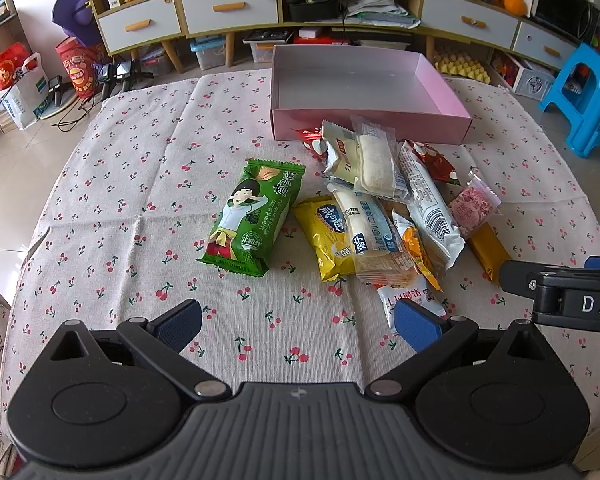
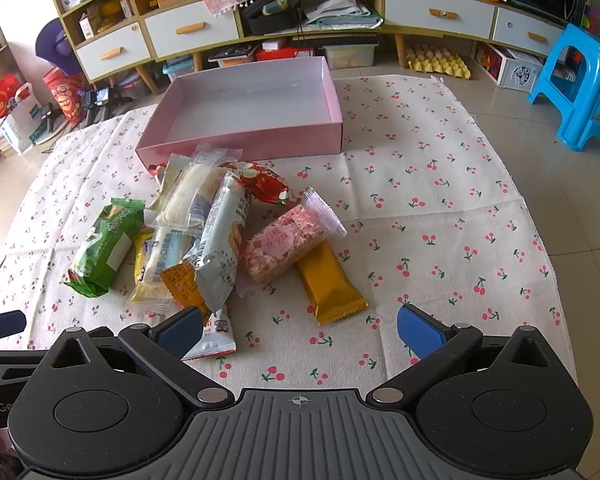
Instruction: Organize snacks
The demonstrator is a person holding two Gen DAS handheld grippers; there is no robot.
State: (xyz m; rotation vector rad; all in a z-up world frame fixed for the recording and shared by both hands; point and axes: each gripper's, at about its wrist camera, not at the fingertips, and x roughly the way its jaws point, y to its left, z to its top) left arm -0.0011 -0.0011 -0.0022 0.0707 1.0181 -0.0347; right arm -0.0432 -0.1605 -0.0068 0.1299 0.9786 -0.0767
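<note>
- Desk: covered by a creased cream cloth printed with small red cherries. The left wrist view shows more of its left half, the right wrist view more of its bare right half.
- Pink box: shallow, rectangular cardboard with a pale inside and nothing in it, at the far side of the desk. The snack pile touches its near wall.
- Green packet: glossy pillow pack, lying just left of the pile. The left wrist view shows its front with a cartoon figure and Chinese characters; the right wrist view shows only a paler label panel.
- Yellow packet: crinkled foil, partly under a clear-wrapped white roll.
- Silver packet: barcode readable only from the left wrist.
- Gold bar: plain, unprinted wrapper, seen whole only from the right wrist.
- Pink crumbly bar: clear wrapper, round label with Chinese characters, resting on the gold bar.
- Left tongs: blue pads spread wide, holding nothing, above the cloth near the pile.
- Right tongs: equally wide, holding nothing. Letters "DA" show on their side in the left wrist view.
</note>
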